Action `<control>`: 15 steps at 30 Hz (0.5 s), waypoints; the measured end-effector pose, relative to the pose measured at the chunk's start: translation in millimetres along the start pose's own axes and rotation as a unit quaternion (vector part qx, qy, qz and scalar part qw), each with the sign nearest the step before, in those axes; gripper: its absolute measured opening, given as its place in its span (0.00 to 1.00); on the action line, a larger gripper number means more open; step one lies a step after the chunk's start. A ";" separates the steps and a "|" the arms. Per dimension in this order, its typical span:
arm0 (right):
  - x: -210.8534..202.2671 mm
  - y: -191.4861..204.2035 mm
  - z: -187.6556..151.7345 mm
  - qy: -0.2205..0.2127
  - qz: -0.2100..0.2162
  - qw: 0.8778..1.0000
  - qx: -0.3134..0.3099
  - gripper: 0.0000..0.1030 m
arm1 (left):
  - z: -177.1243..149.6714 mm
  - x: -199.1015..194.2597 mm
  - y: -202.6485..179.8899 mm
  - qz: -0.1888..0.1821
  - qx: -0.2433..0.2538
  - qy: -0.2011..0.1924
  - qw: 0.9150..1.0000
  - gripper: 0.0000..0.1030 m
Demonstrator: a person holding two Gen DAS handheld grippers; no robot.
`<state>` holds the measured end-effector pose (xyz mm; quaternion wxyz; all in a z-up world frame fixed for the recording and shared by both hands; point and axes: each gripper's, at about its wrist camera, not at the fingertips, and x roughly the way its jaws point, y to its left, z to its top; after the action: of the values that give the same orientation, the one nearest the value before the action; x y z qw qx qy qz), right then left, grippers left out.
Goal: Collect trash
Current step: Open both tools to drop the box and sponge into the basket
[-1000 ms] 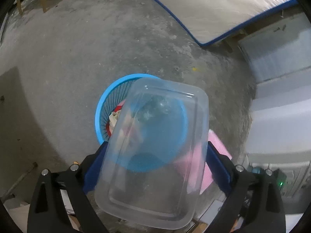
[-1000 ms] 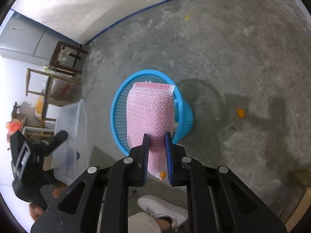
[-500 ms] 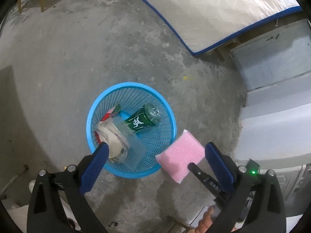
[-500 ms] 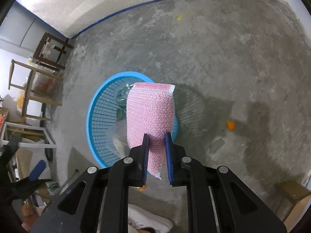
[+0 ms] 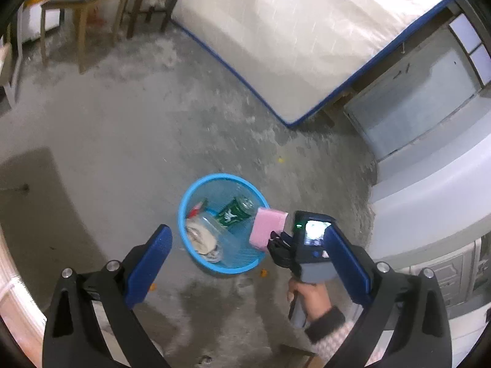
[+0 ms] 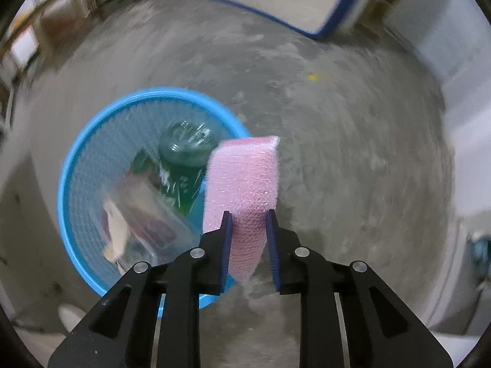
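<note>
A blue mesh basket (image 5: 181,214) (image 6: 64,184) stands on the concrete floor. Inside it lie a green bottle (image 5: 234,211) (image 6: 184,150), a clear plastic container (image 5: 221,240) (image 6: 153,214) and crumpled paper. My right gripper (image 6: 248,214) (image 5: 274,239) points down over the basket's right rim. Its jaws are opening, with a pink bubble wrap piece (image 6: 242,178) (image 5: 267,227) still upright between them and touching both pads at the tips. My left gripper (image 5: 245,230) hangs high above the basket, open and empty. A hand (image 5: 310,294) holds the right gripper.
A white mattress with blue edging (image 5: 291,30) leans at the back. Wooden tables (image 5: 79,6) stand at the far left, grey cabinets (image 5: 414,107) at the right. Small orange scraps (image 5: 263,273) lie by the basket. A white shoe (image 6: 69,312) is near its left side.
The left gripper let go of the clear container, which now lies in the basket, then rose and pulled back. The right gripper rolled and carried the pink wrap over the basket's rim, jaws wider.
</note>
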<state>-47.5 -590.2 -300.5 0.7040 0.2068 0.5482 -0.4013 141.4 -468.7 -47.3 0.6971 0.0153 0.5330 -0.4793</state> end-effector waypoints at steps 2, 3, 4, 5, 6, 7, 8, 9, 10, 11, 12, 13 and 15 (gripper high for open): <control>-1.6 -1.5 -5.2 0.005 0.015 1.000 0.009 0.27 | -7.2 -25.9 10.1 0.007 -0.001 -0.013 1.000 0.94; -3.5 -5.0 -8.3 0.004 0.023 1.000 0.018 0.29 | -10.9 -36.3 15.8 0.009 -0.004 -0.017 1.000 0.94; -5.9 -8.9 -10.1 0.004 0.032 0.999 0.029 0.31 | -15.6 -48.2 22.7 0.008 -0.010 -0.024 1.000 0.94; -8.3 -12.8 -12.2 0.004 0.044 0.998 0.040 0.31 | -18.7 -56.8 27.9 0.010 -0.014 -0.030 0.999 0.94; -10.0 -18.4 -14.1 0.006 0.061 0.997 0.055 0.31 | -23.9 -69.8 34.9 0.012 -0.020 -0.039 0.999 0.94; -10.7 -23.6 -15.0 0.010 0.072 0.995 0.069 0.31 | -29.3 -82.4 41.0 0.013 -0.023 -0.049 0.998 0.94; -11.5 -27.8 -14.8 0.012 0.078 0.994 0.079 0.31 | -33.2 -91.2 44.3 0.014 -0.024 -0.056 0.998 0.94; -12.3 -29.8 -16.2 0.014 0.082 0.993 0.088 0.31 | -39.5 -104.0 49.1 0.018 -0.023 -0.067 0.997 0.94; -12.8 -32.5 -16.8 0.017 0.087 0.991 0.096 0.31 | -43.8 -112.1 52.4 0.022 -0.022 -0.074 0.997 0.94; -14.9 -34.1 -17.5 0.020 0.093 0.990 0.108 0.31 | -51.5 -126.2 58.3 0.024 -0.021 -0.085 0.996 0.94; -16.6 -36.7 -17.3 0.021 0.097 0.988 0.117 0.31 | -56.2 -135.5 62.7 0.027 -0.022 -0.093 0.995 0.94; -20.1 -39.7 -17.9 0.020 0.101 0.987 0.126 0.31 | -62.5 -147.5 67.5 0.034 -0.023 -0.104 0.994 0.94; -34.4 -33.7 -17.0 0.014 0.112 0.984 0.135 0.31 | -73.9 -167.3 77.5 0.045 -0.025 -0.126 0.991 0.94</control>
<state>-87.2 -586.1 -268.6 0.7026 0.3657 0.4718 -0.3874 145.3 -278.4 9.7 0.7796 -0.0392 0.4517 -0.4320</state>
